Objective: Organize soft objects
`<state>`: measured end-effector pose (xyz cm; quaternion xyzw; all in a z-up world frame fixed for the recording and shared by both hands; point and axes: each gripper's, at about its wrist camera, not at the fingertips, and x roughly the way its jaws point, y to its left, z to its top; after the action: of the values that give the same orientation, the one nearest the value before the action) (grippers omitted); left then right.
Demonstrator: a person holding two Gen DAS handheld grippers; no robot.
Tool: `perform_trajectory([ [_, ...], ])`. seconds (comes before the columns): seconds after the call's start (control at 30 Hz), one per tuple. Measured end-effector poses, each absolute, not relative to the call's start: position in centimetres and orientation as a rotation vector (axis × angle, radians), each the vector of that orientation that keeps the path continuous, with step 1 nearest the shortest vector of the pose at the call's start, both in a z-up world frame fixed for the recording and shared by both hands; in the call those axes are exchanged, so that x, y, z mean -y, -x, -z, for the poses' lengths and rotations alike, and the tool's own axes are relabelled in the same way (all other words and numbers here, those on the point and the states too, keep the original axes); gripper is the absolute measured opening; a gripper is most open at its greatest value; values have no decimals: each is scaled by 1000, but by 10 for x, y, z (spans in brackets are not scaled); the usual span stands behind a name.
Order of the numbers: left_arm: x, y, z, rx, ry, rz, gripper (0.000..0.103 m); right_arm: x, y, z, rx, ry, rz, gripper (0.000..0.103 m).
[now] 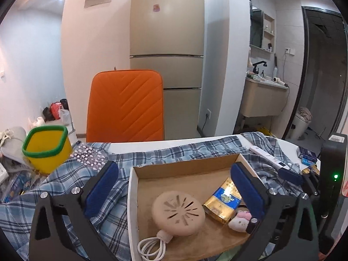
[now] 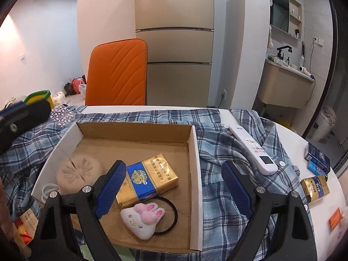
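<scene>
An open cardboard box (image 2: 193, 152) lies on a blue plaid shirt (image 2: 228, 148) on the table. In it are a round beige pad with a white cable (image 1: 178, 214), a gold and blue soft pack (image 2: 148, 178) and a plush bunny hair tie (image 2: 143, 219). My left gripper (image 1: 174, 187) is open and empty, held over the box's left part; the box (image 1: 132, 195) and shirt (image 1: 65, 178) show below it. My right gripper (image 2: 174, 187) is open and empty, above the box's right wall, its left finger over the pack.
A white remote (image 2: 252, 150) lies on the shirt to the right. Small packs (image 2: 315, 184) sit at the table's right edge. A yellow tub with a green rim (image 1: 47, 148) stands at the left. An orange chair (image 1: 126, 106) is behind the table.
</scene>
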<state>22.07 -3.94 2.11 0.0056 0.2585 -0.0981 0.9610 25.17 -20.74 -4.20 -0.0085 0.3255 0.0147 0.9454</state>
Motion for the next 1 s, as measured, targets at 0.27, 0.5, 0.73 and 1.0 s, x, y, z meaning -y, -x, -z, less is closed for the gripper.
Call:
perform_trajectory([
  [0.27,37,-192,-52,-424,-25,178,103,204,-242,31,-610,36,-38,91],
  [0.5,28,-144,-101,-290,31,203,103,202,-226,9,-559,38,-53,91],
  [0.73,16,-104,-94,-251,-14,156,103,204,-178,-30,-476,24,-112,91],
  [1.0,2,-47,-72,-221,-2,140,103,204,-104,-40,-399,50,-147,91],
])
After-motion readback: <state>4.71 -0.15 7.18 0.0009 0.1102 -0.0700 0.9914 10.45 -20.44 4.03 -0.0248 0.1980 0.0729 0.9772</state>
